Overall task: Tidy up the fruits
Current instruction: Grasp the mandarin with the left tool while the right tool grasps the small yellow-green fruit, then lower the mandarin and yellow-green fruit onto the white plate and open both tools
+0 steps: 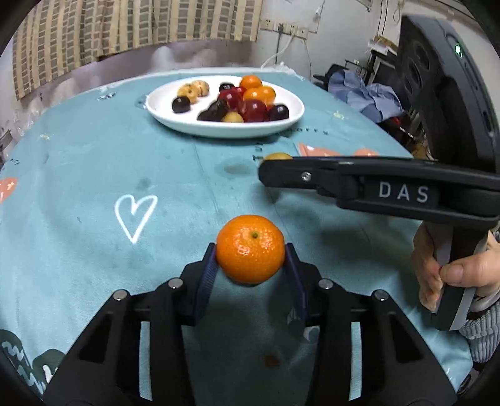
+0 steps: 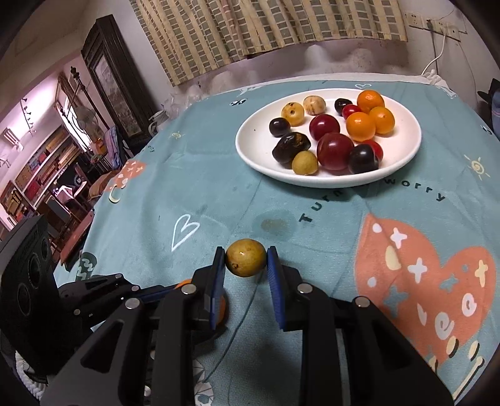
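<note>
Mandarin (image 1: 250, 253) between left tool (image 1: 250, 265) pads

A teal cloth (image 2: 193, 175) printed with a white heart (image 1: 135, 215), a big coral heart (image 2: 428, 281) and small suns covers the table. Behind it a checked curtain (image 2: 265, 28) hangs across a pale, stained wall (image 1: 200, 54). Sockets (image 1: 284, 28) sit high on that wall, with a white cable (image 2: 436, 57) dropping to the table's edge. On one side a dark wooden cabinet (image 2: 109, 78) stands against the wall, and past it a pink-lit room shows shelves (image 2: 40, 162) packed with boxes. On the other side blue clothes (image 1: 365, 93) lie heaped in a dim corner.
</note>
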